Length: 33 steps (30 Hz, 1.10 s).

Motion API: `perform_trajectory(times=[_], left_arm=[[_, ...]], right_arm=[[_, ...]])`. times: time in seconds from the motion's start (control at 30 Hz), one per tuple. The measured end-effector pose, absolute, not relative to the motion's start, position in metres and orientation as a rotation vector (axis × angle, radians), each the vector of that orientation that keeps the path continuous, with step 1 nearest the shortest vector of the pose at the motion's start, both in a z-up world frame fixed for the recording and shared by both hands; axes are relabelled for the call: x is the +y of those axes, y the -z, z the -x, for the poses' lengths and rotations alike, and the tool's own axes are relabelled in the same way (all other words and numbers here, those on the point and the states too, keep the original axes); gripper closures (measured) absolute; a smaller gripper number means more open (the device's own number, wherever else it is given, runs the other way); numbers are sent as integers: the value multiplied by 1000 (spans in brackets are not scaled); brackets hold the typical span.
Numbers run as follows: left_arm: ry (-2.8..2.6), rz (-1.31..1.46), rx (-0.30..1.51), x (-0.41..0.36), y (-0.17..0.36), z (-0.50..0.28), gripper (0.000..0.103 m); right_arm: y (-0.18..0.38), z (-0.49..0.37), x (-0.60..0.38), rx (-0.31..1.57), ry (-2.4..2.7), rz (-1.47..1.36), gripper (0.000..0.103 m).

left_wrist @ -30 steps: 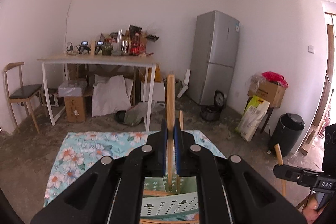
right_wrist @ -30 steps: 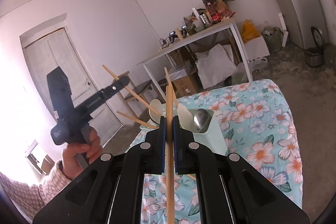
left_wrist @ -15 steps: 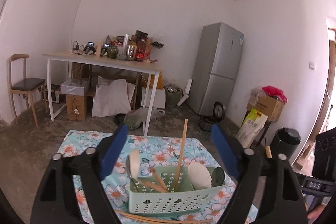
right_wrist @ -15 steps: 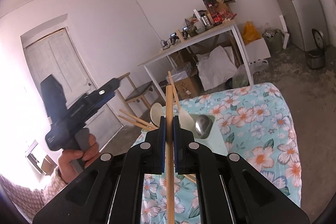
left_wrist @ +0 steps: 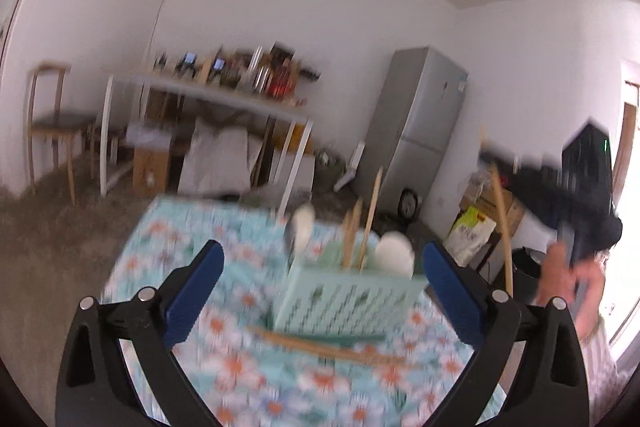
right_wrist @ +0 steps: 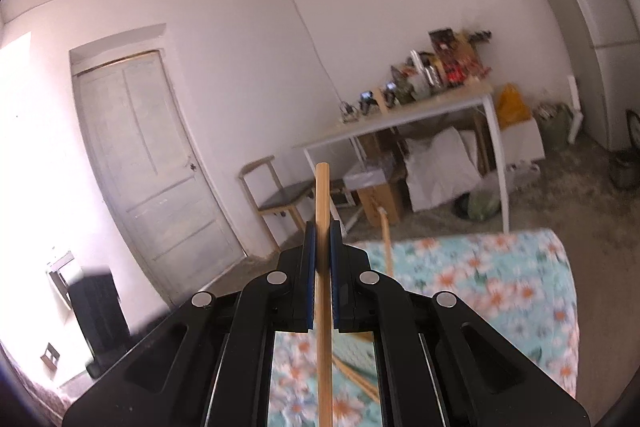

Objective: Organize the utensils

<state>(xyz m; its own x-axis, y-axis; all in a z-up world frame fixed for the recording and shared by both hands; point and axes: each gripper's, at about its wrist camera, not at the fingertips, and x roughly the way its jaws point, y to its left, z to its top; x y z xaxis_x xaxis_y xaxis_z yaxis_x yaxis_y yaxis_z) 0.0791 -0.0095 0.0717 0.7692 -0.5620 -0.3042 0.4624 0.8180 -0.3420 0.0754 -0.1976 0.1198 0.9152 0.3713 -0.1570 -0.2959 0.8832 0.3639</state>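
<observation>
Right wrist view: right gripper clamps a wooden chopstick at 12 o'clock; left gripper, its jaws just opened and empty, faces the green utensil basket, so a misaimed insertion could tip it.

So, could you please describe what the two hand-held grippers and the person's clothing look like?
Each hand-held gripper is black plastic with silver round fasteners on its linkage arms and blue pads lining the fingers: the left hand-held gripper and the right hand-held gripper match. The clothing is too blurred to describe.
</observation>
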Motion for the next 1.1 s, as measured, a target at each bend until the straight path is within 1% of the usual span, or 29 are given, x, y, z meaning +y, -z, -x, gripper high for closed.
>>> perform_trajectory(times=[0.17, 0.27, 0.53, 0.8, 1.1], left_arm=[[533, 340, 527, 9, -29, -77, 6], [536, 373, 573, 17, -14, -78, 6], [542, 398, 555, 36, -8, -78, 6], [535, 438, 569, 51, 3, -83, 6], [535, 456, 574, 55, 7, -86, 6]], right_arm=[[-139, -107, -184, 173, -328, -326, 98], [-143, -128, -176, 144, -277, -310, 98], [-143, -161, -163, 77, -100, -235, 98], [-122, -187, -156, 127, -5, -142, 98], [-110, -192, -157, 161, 38, -98, 98]])
